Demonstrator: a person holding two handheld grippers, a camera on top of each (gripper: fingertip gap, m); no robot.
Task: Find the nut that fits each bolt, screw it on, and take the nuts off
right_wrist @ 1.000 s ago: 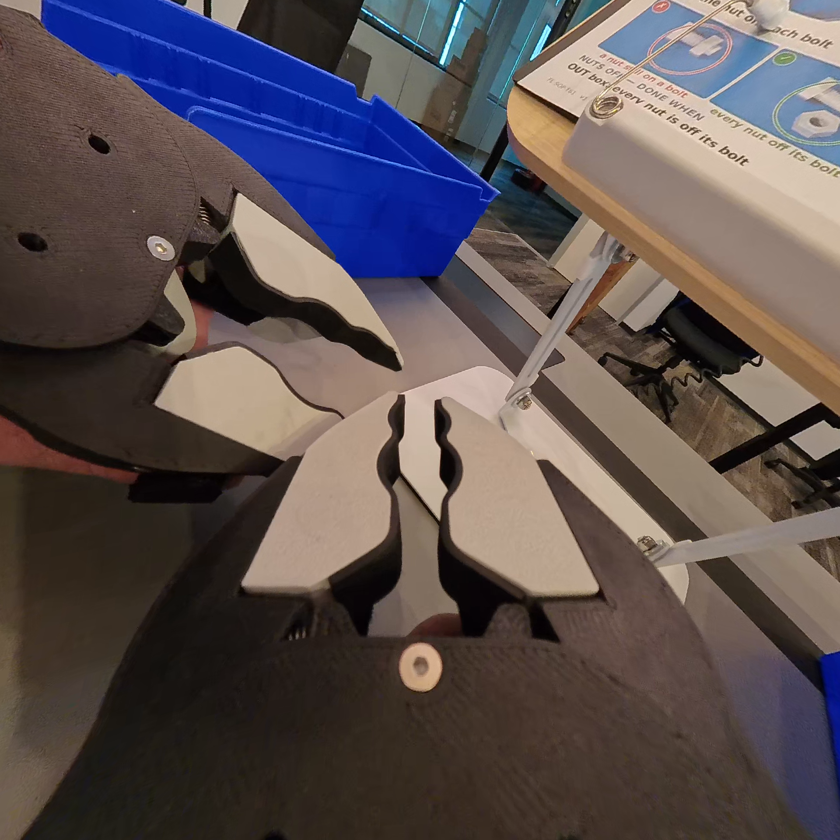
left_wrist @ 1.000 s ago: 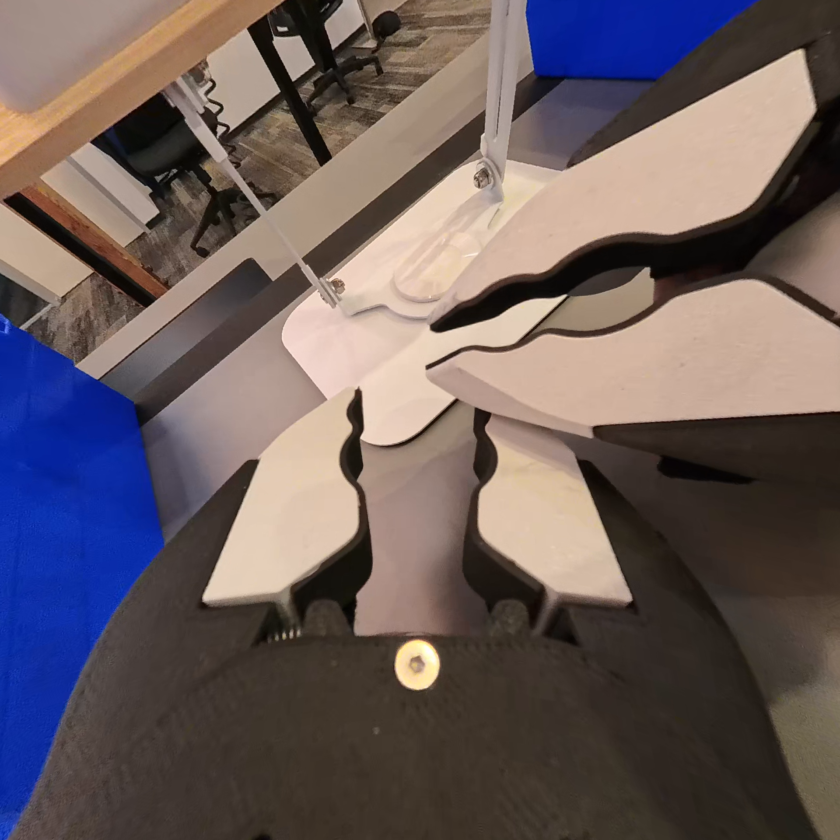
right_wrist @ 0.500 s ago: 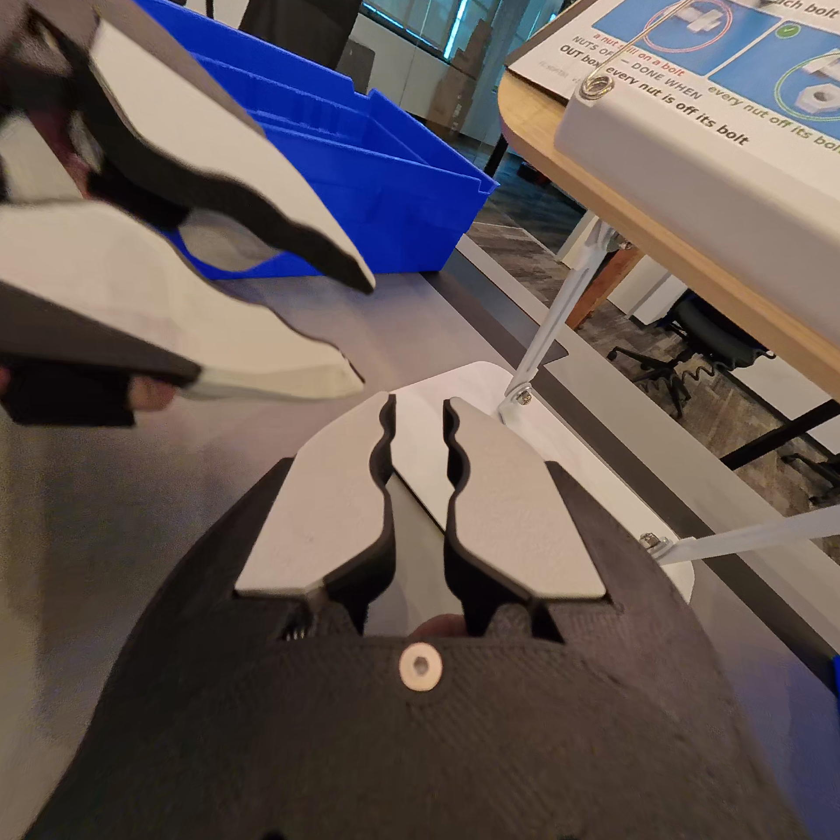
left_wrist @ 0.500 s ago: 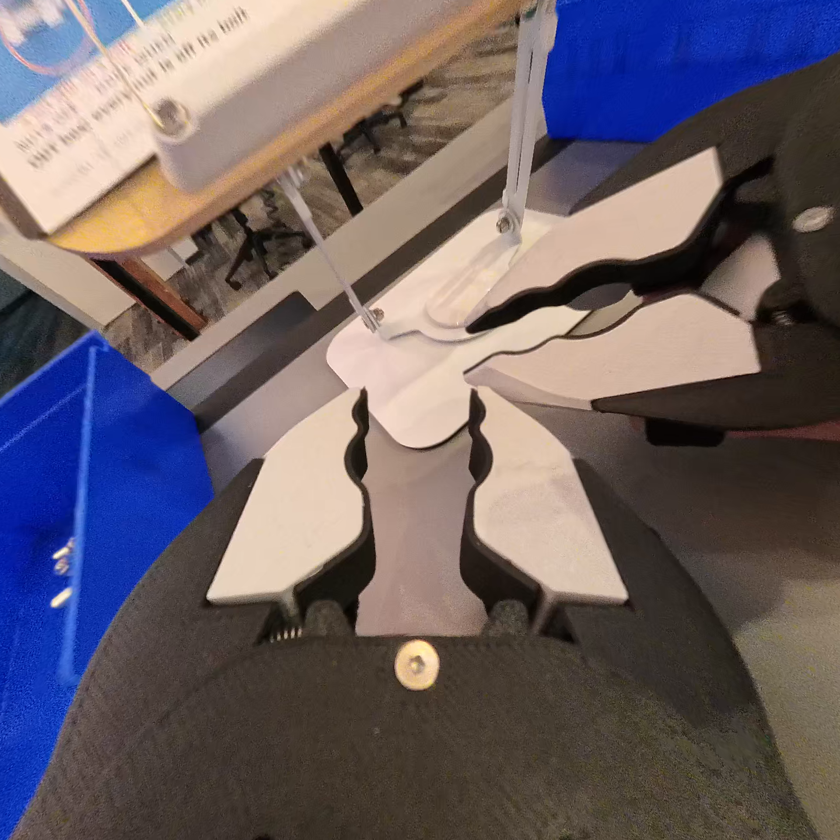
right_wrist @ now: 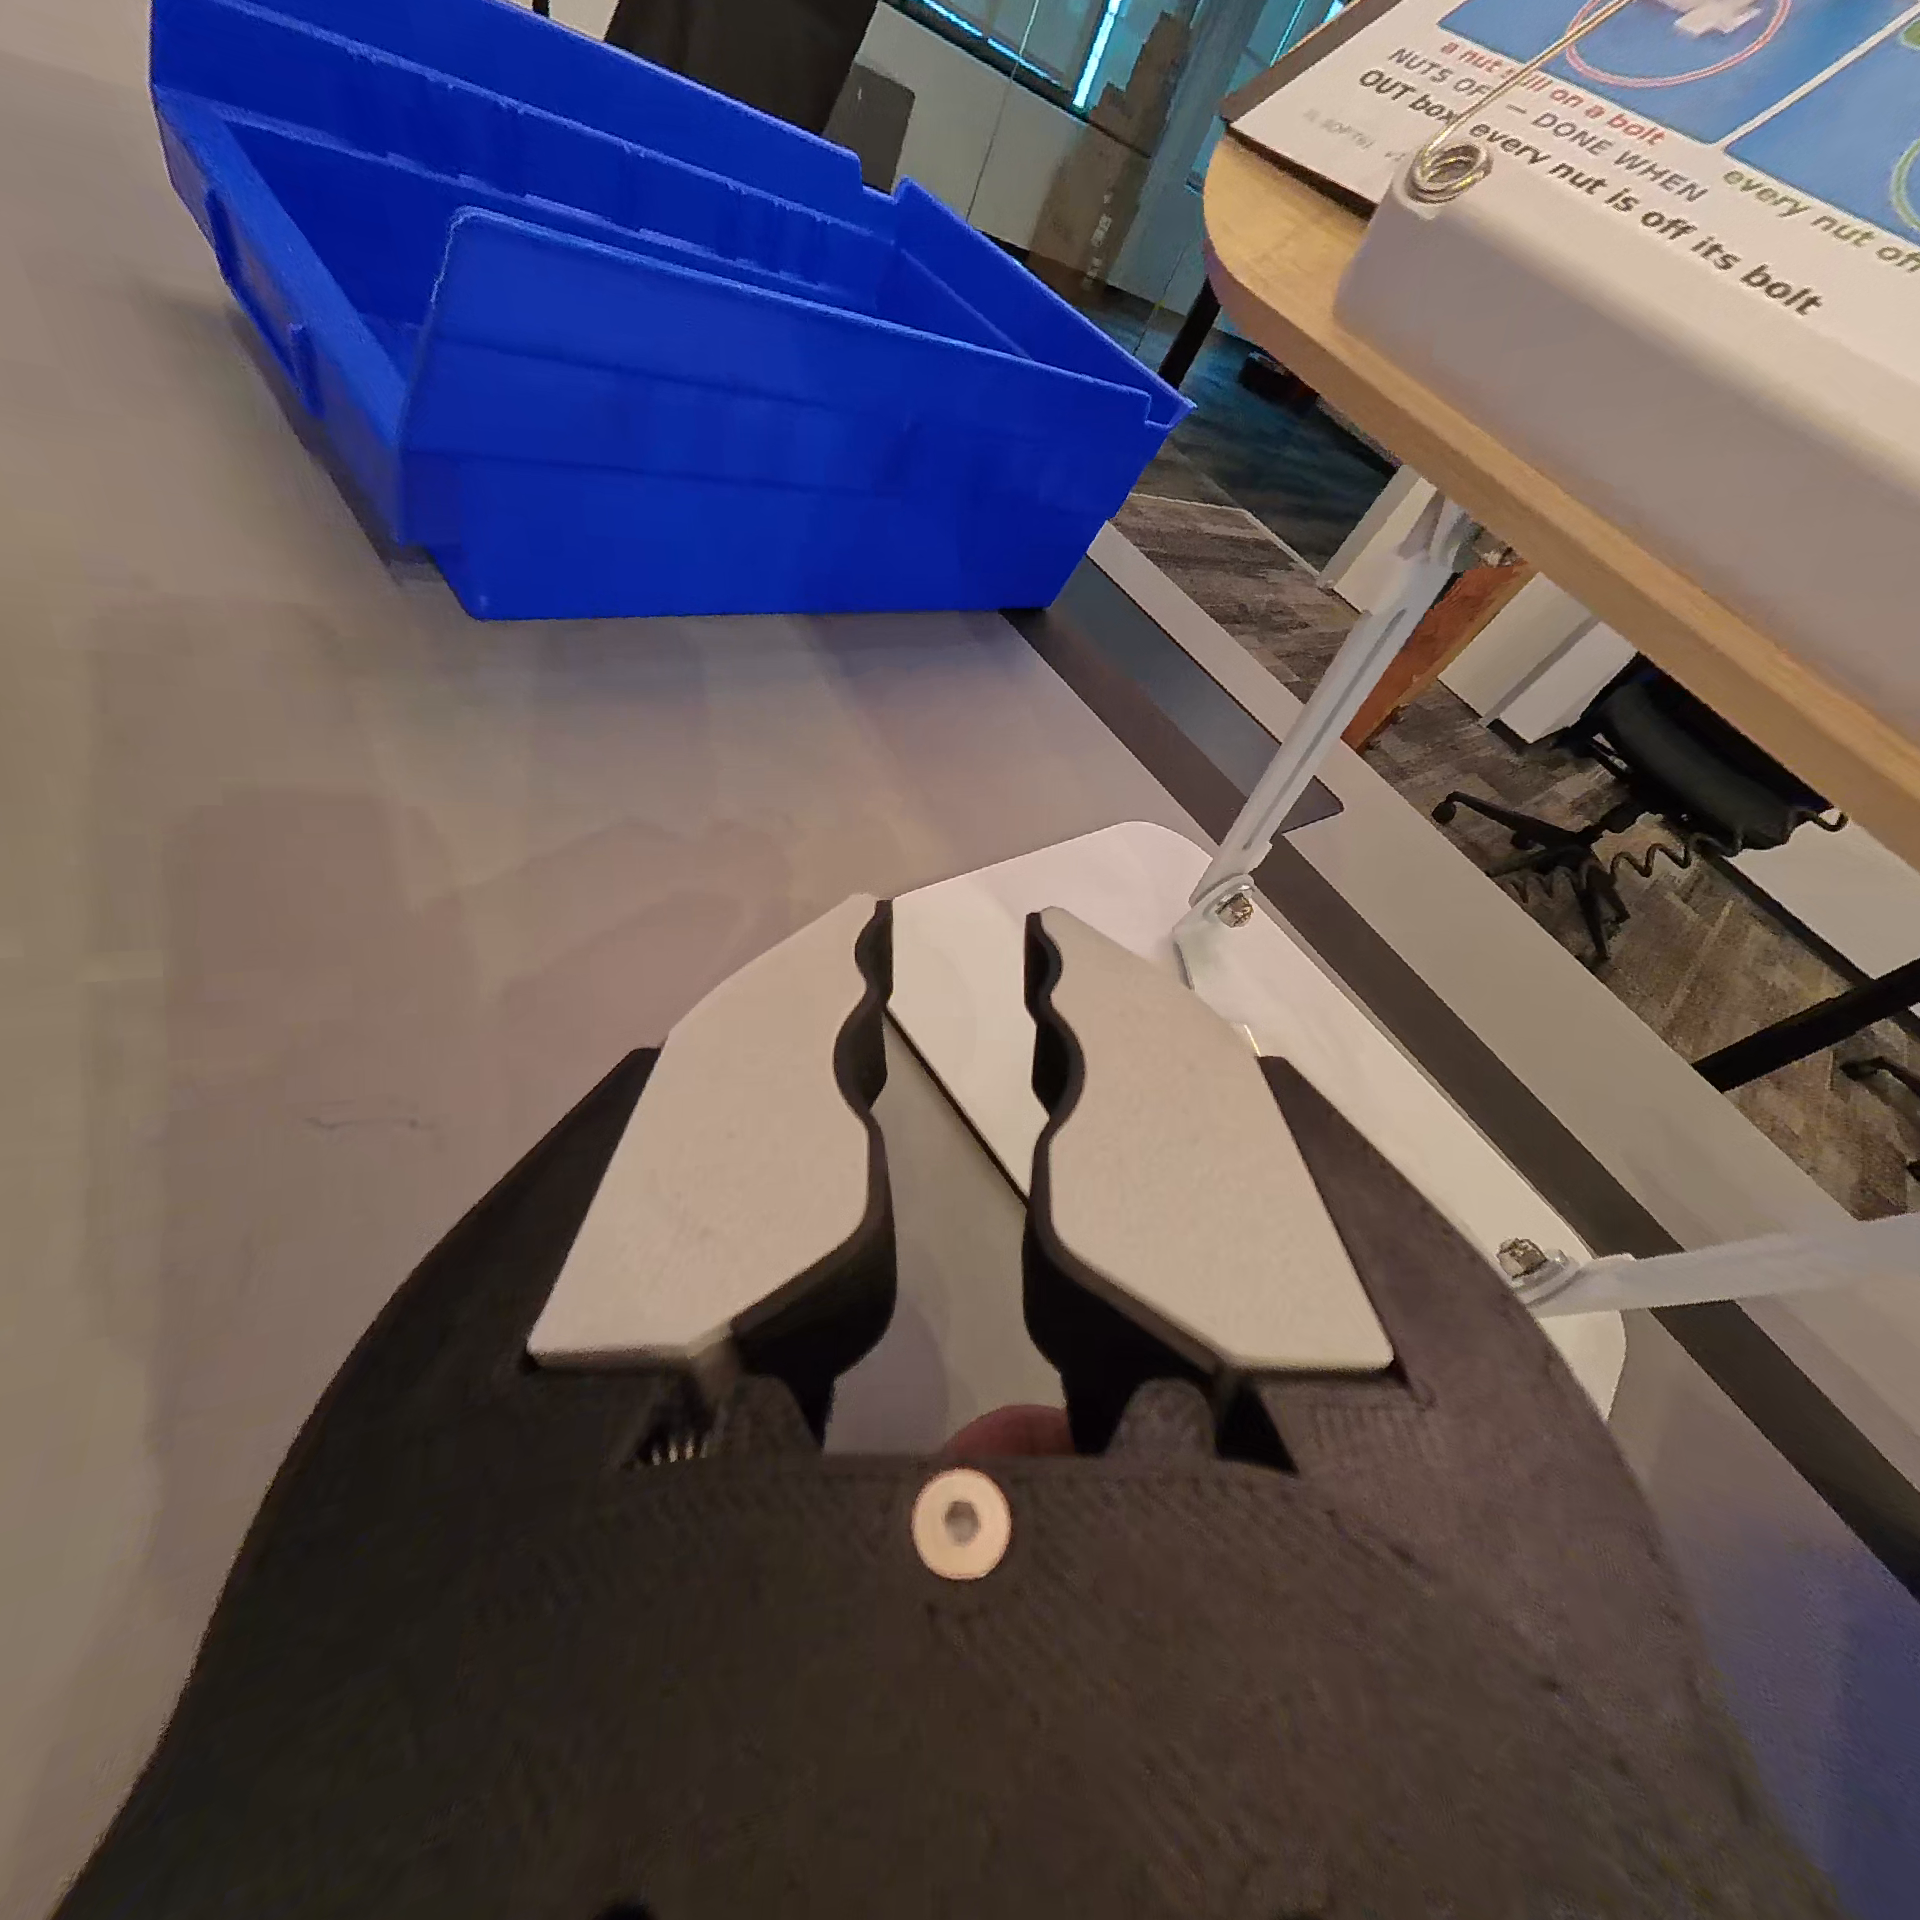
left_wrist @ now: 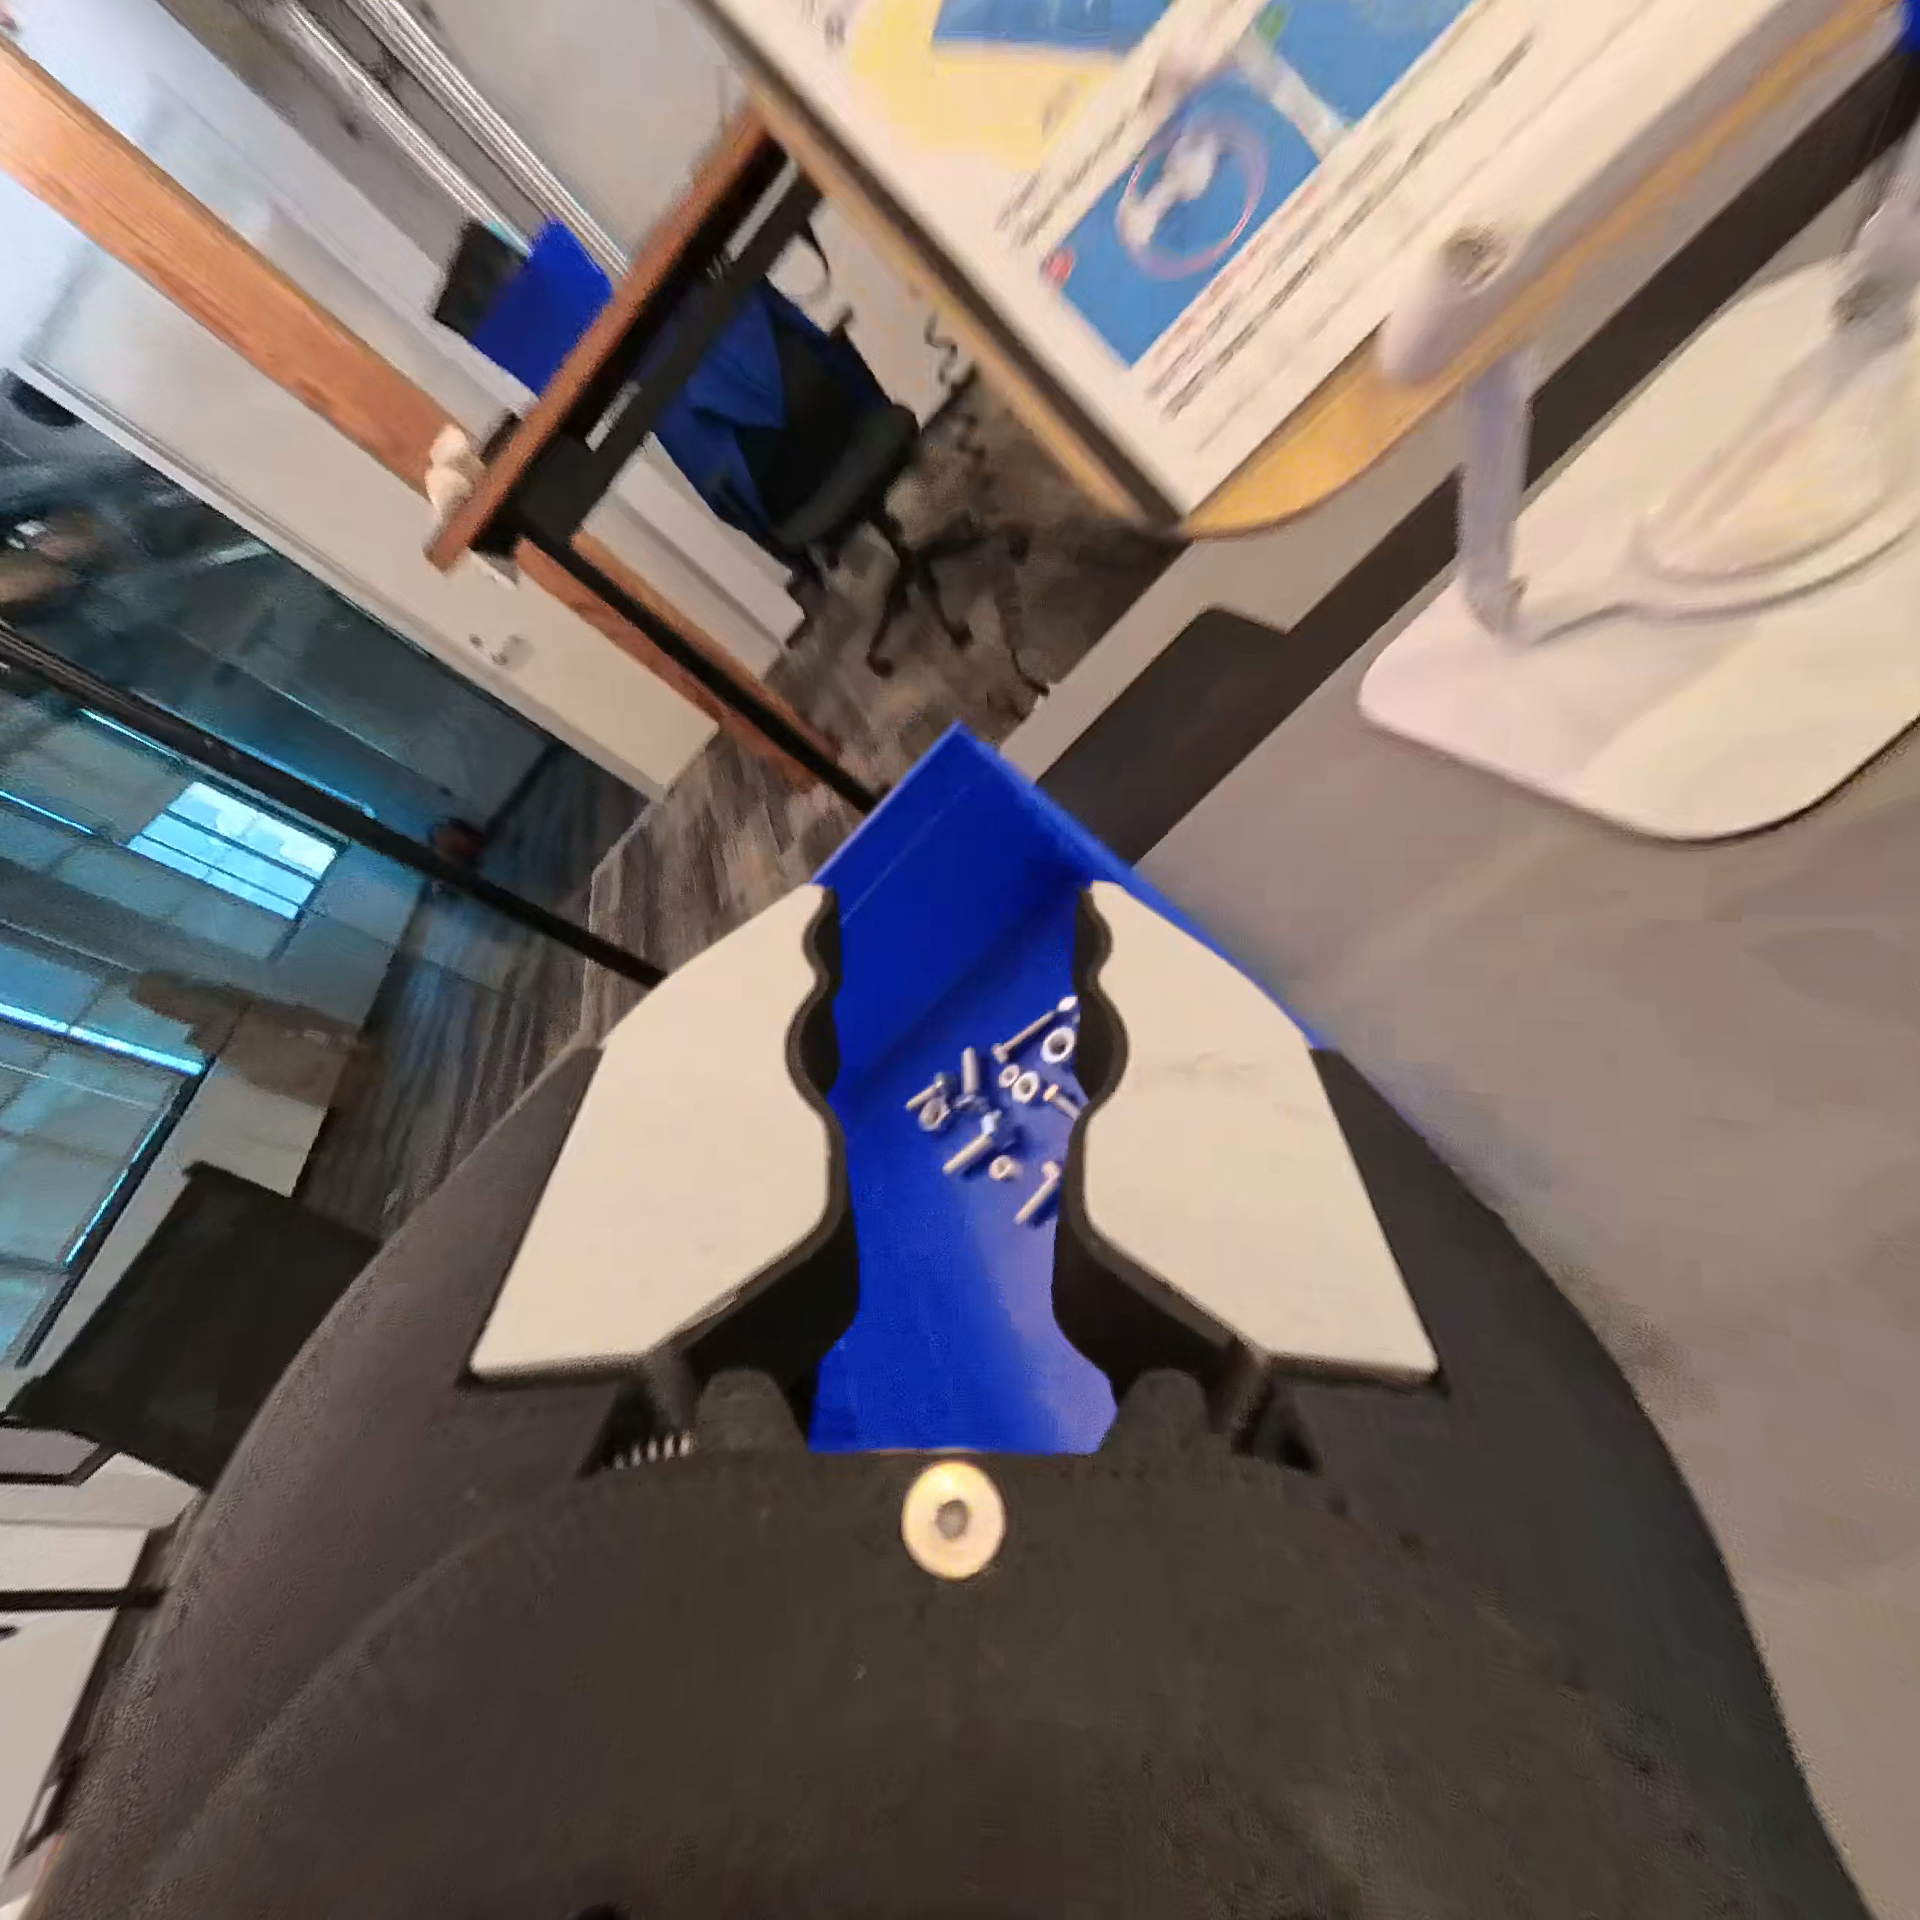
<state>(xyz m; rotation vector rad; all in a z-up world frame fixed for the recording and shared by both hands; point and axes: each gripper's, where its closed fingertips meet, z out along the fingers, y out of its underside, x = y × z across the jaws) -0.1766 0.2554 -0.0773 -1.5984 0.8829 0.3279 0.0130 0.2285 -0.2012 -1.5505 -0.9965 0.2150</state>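
Observation:
In the left wrist view my left gripper point(left_wrist: 954, 914) is open and empty above a blue bin point(left_wrist: 935, 914). Several small silver bolts and nuts point(left_wrist: 1003, 1101) lie loose on the bin's floor and show between the fingers. In the right wrist view my right gripper point(right_wrist: 956, 914) is open and empty. It hangs over the grey table point(right_wrist: 416, 831) at the near edge of a white base plate point(right_wrist: 1122, 883). The same blue bin point(right_wrist: 644, 384) stands at the back left of that view, and the left gripper does not show there.
A white stand rises on thin metal struts point(right_wrist: 1288, 769) from the base plate and carries an instruction sheet point(right_wrist: 1662, 135). The base plate also shows in the left wrist view point(left_wrist: 1662, 665). The table edge point(right_wrist: 1351, 935) runs behind the plate, with floor and office chairs beyond.
My left gripper has swung left from the white plate to above the blue bin and has left the right wrist view. My right gripper's fingers have opened wider, with nothing between them.

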